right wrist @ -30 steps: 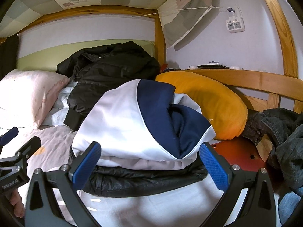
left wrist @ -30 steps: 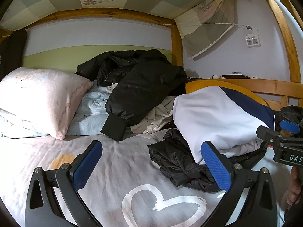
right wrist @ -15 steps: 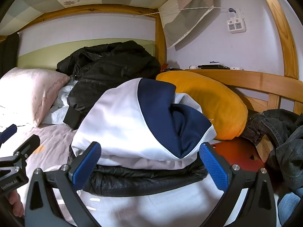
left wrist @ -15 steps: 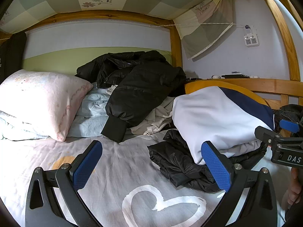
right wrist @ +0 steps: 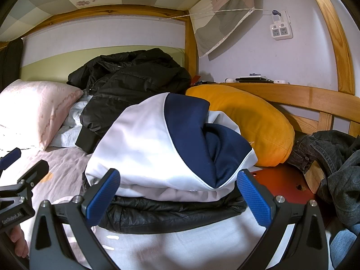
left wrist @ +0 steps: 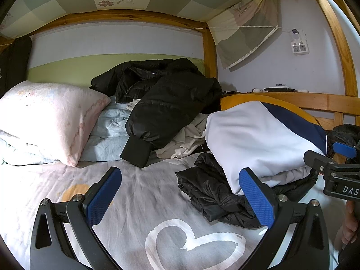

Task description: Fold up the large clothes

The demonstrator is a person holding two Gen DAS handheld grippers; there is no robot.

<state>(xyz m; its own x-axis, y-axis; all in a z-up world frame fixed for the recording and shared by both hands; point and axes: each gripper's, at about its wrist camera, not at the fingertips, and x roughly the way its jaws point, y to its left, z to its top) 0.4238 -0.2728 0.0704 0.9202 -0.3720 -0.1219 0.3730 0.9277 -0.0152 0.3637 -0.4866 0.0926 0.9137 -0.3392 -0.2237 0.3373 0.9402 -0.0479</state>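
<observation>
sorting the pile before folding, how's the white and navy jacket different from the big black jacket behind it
The white and navy jacket is two-toned and smooth; the black jacket is one dark colour and quilted. The white and navy one sits as a compact bundle on top of another dark garment near the front; the black one sprawls loosely over pale bedding by the pillow, one cuffed sleeve hanging toward the sheet. Both lie on the bed, neither held by a tool.

Small items on wooden ledge (right wrist: pixel 254 79) (too small to identify)
</observation>
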